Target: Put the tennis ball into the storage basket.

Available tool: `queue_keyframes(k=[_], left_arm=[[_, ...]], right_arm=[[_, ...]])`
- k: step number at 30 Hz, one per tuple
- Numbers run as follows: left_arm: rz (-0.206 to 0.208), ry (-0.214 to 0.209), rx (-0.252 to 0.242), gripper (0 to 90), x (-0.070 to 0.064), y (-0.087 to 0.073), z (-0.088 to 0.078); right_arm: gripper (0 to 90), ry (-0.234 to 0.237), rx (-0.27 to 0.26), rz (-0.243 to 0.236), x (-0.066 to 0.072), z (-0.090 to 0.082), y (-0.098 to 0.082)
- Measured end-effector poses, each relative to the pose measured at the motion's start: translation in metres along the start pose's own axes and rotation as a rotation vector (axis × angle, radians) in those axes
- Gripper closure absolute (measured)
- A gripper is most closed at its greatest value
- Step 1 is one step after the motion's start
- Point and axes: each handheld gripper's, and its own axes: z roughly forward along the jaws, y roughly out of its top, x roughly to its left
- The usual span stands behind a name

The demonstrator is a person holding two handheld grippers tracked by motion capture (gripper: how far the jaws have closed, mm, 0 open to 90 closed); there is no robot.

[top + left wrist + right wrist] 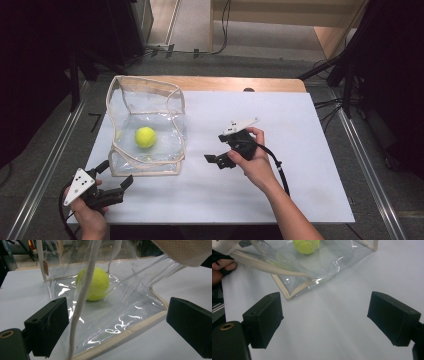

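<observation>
**Both grippers spread beside bag holding ball**

Fingers of both grippers stand spread, pinching nothing. Left gripper (116, 176) sits just off the near left corner of the clear plastic bag with beige fabric trim (146, 90), pads apart either side of that corner. Yellow-green fuzzy tennis ball (145, 137) lies inside the bag, on its floor. Bag walls stand up, crumpled, mouth open upward. Right gripper (219, 161) is to the right of the bag, above bare white tabletop (300, 150), jaws pointing toward the bag. Wide bare surface lies right of the bag. Each hand grasps its gripper from behind.
</observation>
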Motion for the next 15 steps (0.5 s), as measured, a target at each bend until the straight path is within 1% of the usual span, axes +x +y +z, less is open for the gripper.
queue_keyframes(k=[2, 3, 6, 7, 8, 9, 10, 13, 14, 15], left_arm=[[0.0, 0.002, 0.001, 4.4, 0.0, 0.0, 0.0], [0.0, 0.002, 0.001, 4.4, 0.0, 0.0, 0.0], [0.002, 0.004, 0.0, 4.4, 0.0, 0.0, 0.0], [0.002, 0.004, 0.0, 4.4, 0.0, 0.0, 0.0], [0.002, 0.005, 0.0, 4.4, -0.001, 0.0, 0.0], [0.002, 0.005, 0.0, 4.4, -0.001, 0.0, 0.0], [0.002, 0.005, -0.001, 4.4, -0.001, 0.0, 0.001], [0.005, 0.007, 0.001, 4.4, 0.0, 0.0, 0.001], [0.006, 0.006, 0.003, 4.4, -0.001, 0.0, 0.001], [0.006, 0.006, 0.003, 4.4, -0.001, 0.0, 0.001]], right_arm=[[10.8, 0.0, -0.016, 0.007, -0.003, -0.002, -0.006], [10.8, 0.0, -0.016, 0.007, -0.003, -0.002, -0.006], [10.9, -0.007, -0.029, 0.012, -0.006, -0.003, -0.014], [10.9, -0.007, -0.029, 0.012, -0.006, -0.003, -0.014], [10.9, -0.008, -0.032, 0.018, -0.008, -0.004, -0.018], [10.9, -0.008, -0.032, 0.018, -0.008, -0.004, -0.018], [10.9, -0.013, -0.032, 0.023, -0.009, -0.005, -0.022], [10.9, -0.018, -0.039, 0.027, -0.011, -0.006, -0.027], [10.9, -0.021, -0.043, 0.034, -0.013, -0.006, -0.032], [10.9, -0.021, -0.043, 0.034, -0.013, -0.006, -0.032]])
